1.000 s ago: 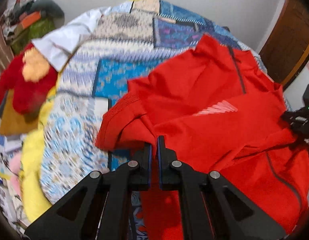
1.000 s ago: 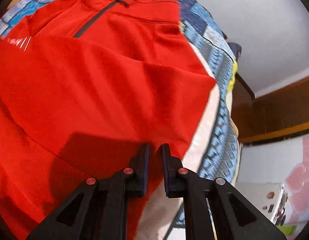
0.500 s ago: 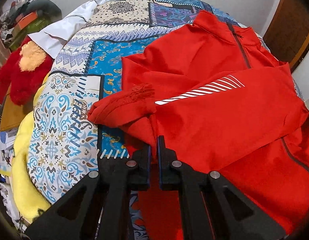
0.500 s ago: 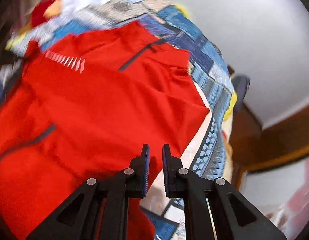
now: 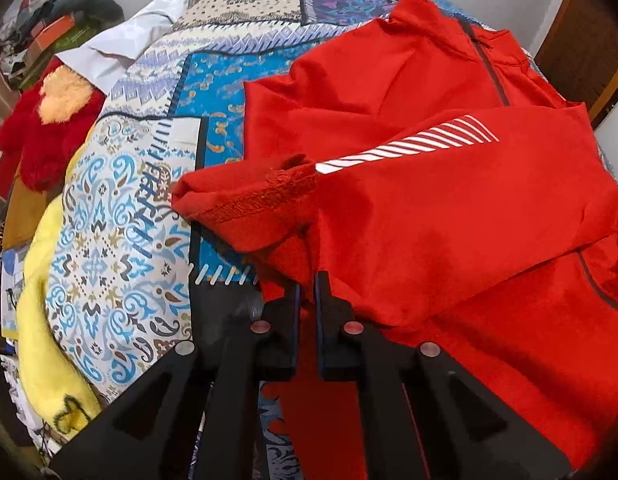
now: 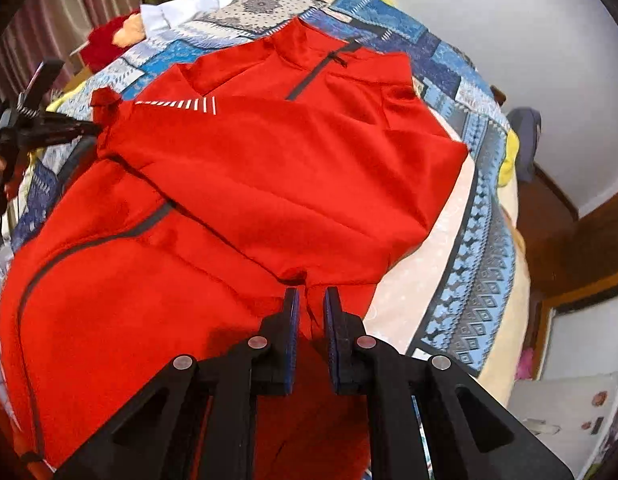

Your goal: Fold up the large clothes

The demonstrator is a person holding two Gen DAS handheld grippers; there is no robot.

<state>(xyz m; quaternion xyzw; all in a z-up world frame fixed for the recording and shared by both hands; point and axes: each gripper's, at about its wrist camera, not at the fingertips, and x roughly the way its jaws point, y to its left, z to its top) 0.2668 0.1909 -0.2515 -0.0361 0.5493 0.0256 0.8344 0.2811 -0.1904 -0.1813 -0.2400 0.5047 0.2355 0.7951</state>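
A: Any label to read on the red jacket point(image 6: 269, 184)?
B: None, only white stripes point(image 5: 409, 144) (no lettering). It lies on the patterned bed point(image 5: 121, 240); left hand-held gripper point(image 5: 307, 292) and right hand-held gripper point(image 6: 309, 308) each pinch its fabric.

Red jacket point(image 6: 269, 184) covers most of bedspread point(image 5: 121, 264); folded sleeve point(image 5: 449, 184) lies across it, cuff bunched at 9 o'clock of left gripper point(image 5: 307, 292).

Bare bedspread in left wrist view from 8 to 11 o'clock: free passage.

Red plush toy point(image 5: 41, 136), yellow blanket point(image 5: 41, 320) block bed edge at 9 o'clock.

White cloth point(image 5: 125, 40) at 11 o'clock.

Right wrist view: open strip of bedspread at 3 o'clock of right gripper point(image 6: 311, 312); wooden furniture point(image 6: 569, 240) beyond bed edge.
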